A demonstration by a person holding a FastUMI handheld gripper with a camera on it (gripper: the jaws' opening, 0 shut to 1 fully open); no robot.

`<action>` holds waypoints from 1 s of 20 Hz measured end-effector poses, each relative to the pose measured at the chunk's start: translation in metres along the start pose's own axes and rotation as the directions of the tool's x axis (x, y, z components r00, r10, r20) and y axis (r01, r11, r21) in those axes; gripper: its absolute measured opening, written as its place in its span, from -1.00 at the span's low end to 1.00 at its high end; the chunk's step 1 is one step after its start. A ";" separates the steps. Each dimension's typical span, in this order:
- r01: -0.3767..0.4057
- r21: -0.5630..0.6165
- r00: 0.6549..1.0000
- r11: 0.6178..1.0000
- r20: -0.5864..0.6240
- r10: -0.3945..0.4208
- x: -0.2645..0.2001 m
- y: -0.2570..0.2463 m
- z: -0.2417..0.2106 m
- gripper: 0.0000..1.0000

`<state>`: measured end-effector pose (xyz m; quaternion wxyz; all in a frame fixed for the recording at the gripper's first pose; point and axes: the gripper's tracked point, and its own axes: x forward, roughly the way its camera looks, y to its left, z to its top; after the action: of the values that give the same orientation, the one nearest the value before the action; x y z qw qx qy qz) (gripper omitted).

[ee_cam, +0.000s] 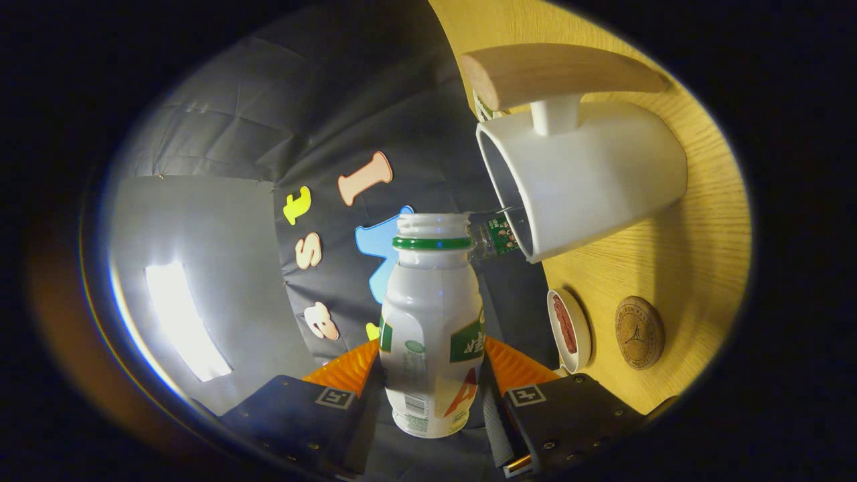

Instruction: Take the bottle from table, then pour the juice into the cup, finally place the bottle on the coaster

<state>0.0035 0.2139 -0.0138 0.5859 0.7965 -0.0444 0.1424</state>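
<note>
I am tipping the juice bottle [432, 321] — claw [428, 395] pinching it — mouth toward the white cup [589, 181], for pouring.

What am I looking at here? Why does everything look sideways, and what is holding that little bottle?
The camera rides on a handheld gripper, a two-finger clamp that a person carries, and looks forward along its two fingers. The lens is a fisheye, so everything bends into a round picture.

The fingers are shut on a small white bottle with a green ring under its open mouth. The gripper is tipped over for pouring, which is why the wooden table seems to stand upright beside the bottle.

On that table stands a white cup with a wooden handle; its open mouth is close to the bottle's mouth. Beyond it lie a small white dish with something reddish in it and a round brown coaster, where the bottle should end up. I cannot see any juice flowing.
</note>
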 end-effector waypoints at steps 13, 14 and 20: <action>0.000 -0.008 1.000 1.000 0.012 0.000 0.006 -0.001 0.012 0.35; 0.000 -0.007 1.000 1.000 0.010 0.000 0.007 0.001 0.011 0.35; -0.002 -0.006 1.000 1.000 0.007 0.002 0.006 -0.004 0.014 0.35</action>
<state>0.0126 0.2025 -0.0200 0.5880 0.7952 -0.0479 0.1400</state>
